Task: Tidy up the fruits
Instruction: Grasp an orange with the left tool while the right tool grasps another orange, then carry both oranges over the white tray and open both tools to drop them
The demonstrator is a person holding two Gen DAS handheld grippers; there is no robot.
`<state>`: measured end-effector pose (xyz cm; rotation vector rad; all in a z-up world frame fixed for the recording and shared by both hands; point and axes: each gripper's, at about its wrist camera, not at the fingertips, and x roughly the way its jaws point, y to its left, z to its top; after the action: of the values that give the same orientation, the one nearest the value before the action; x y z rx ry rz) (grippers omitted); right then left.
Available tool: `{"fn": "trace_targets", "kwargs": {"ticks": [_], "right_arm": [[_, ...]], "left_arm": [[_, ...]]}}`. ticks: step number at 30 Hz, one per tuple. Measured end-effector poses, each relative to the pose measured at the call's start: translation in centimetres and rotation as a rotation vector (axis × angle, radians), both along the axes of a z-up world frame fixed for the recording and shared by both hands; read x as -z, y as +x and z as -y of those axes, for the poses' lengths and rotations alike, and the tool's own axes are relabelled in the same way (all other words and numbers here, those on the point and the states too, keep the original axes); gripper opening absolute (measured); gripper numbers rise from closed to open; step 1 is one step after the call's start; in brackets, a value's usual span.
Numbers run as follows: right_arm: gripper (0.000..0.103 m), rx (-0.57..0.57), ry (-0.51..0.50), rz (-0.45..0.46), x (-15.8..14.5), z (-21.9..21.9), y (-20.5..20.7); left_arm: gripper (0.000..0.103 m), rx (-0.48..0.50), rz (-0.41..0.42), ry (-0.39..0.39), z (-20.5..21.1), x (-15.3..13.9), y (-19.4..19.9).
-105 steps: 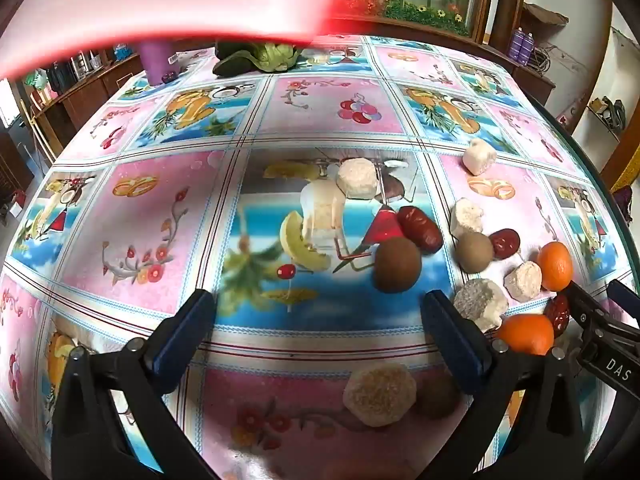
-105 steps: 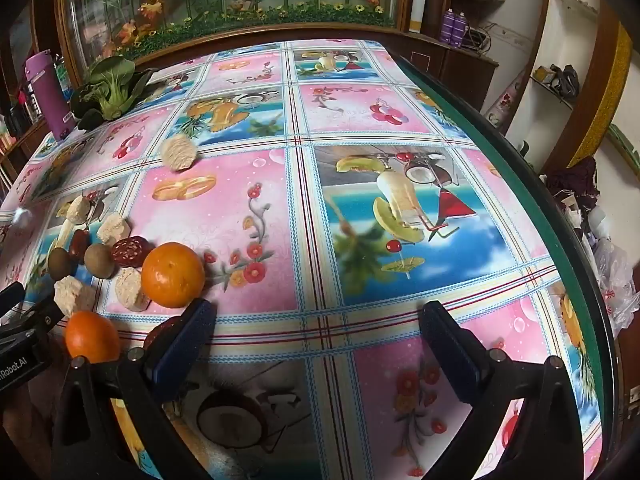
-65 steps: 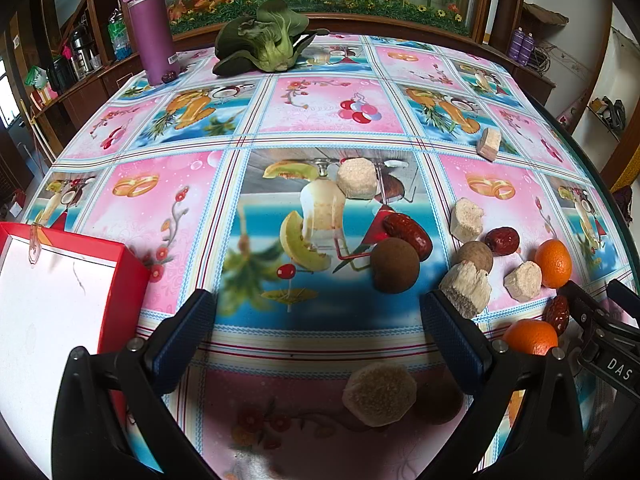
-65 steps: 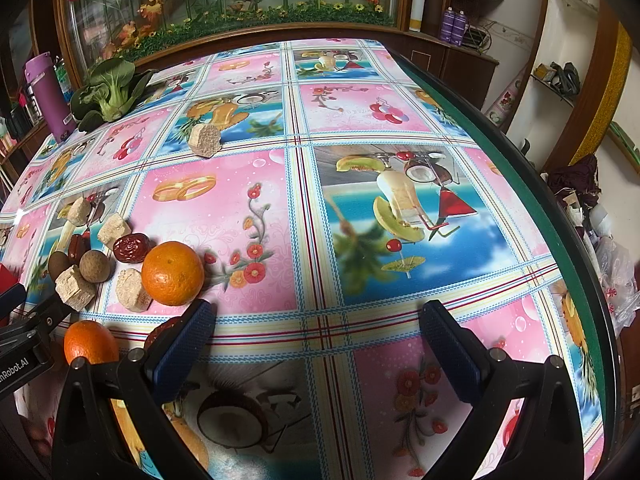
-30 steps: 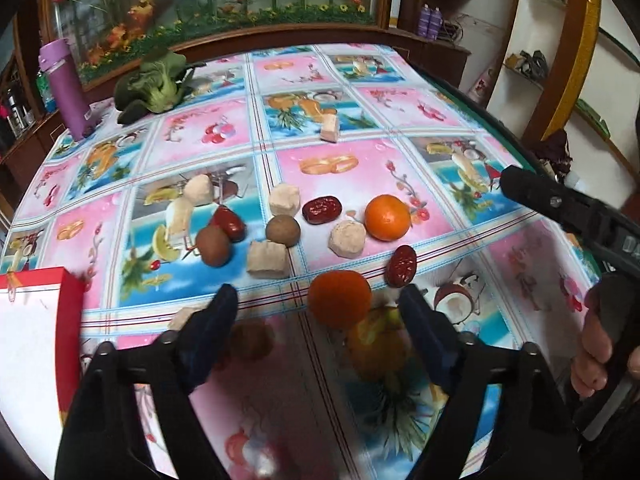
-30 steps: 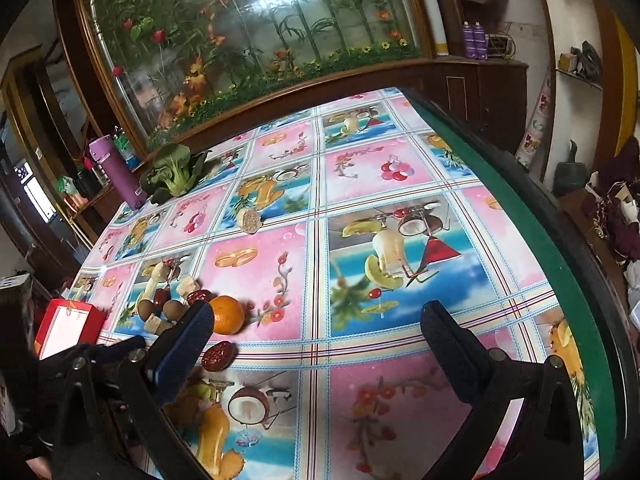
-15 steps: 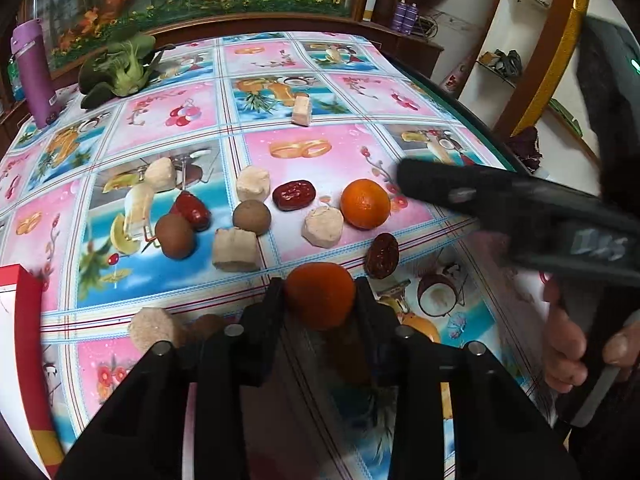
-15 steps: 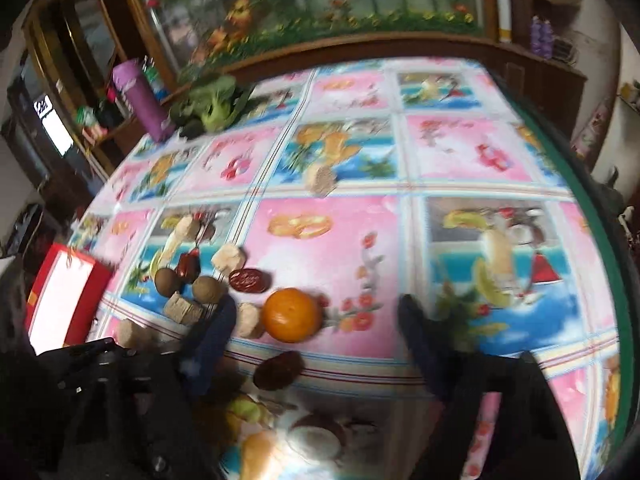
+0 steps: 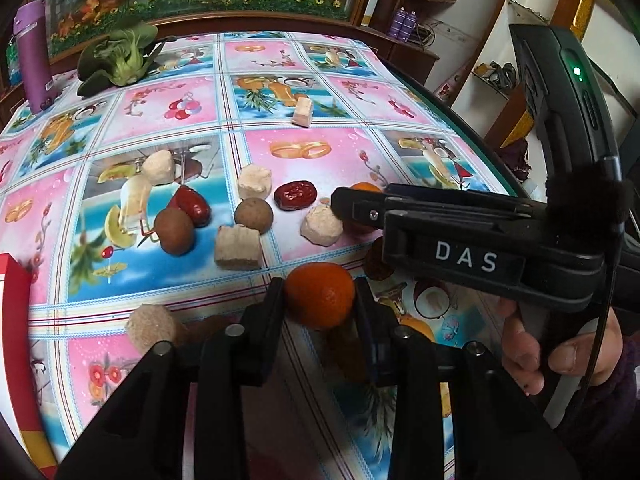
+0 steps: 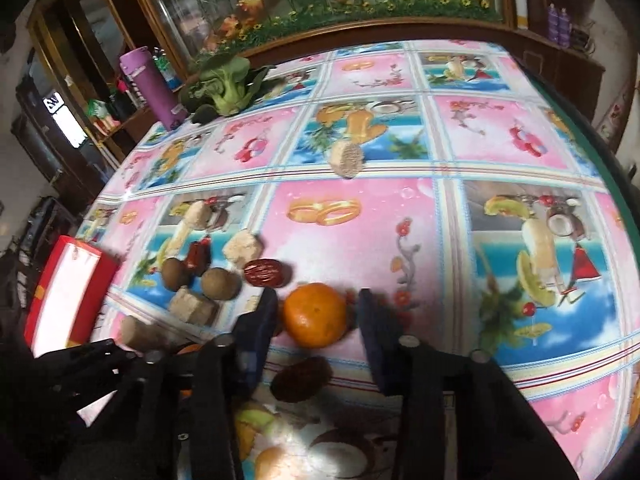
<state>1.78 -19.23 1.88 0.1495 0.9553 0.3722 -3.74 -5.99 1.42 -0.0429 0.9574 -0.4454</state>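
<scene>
oranges sit among red dates, brown round fruits and pale cake chunks on the fruit-print tablecloth [image 9: 180,112]. near orange [image 9: 320,295] is pinched between the left gripper [image 9: 319,300] fingers. far orange [image 10: 315,315] lies between the right gripper [image 10: 316,320] fingers, which are closing on it; the left pad touches it, the right stands just off. red box [image 10: 66,288] lies at far left.

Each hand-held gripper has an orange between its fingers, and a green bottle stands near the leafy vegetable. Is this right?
Not fully. The bottle is purple, not green, as the right wrist view shows. It does stand near the leafy vegetable, and each hand-held gripper has an orange between its fingers.
</scene>
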Motion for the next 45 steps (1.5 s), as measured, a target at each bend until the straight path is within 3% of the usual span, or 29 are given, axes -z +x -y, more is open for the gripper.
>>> {"fn": "trace_targets", "kwargs": {"ticks": [10,18,27,37,45], "right_arm": [[0.031,-0.008,0.089,-0.024,-0.3,0.4,-1.3],[0.031,-0.071,0.137,0.066,-4.4,-2.1,-5.0],[0.031,-0.297,0.137,0.128,-7.3,-13.6,-8.6],[0.031,-0.473,0.086,0.058,-5.0,-26.3,-9.5],[0.031,-0.491,0.005,-0.034,-1.7,-31.8,-9.0]], "left_arm": [[0.035,-0.032,-0.001,-0.019,-1.1,-0.5,-0.7],[0.036,-0.115,0.063,-0.025,-4.6,-3.4,-3.2],[0.036,-0.344,0.197,0.066,-12.3,-7.6,-9.8],[0.036,-0.598,0.173,0.164,-24.8,-7.5,-13.1],[0.036,-0.715,0.055,0.200,-31.0,-3.3,-12.1]]}}
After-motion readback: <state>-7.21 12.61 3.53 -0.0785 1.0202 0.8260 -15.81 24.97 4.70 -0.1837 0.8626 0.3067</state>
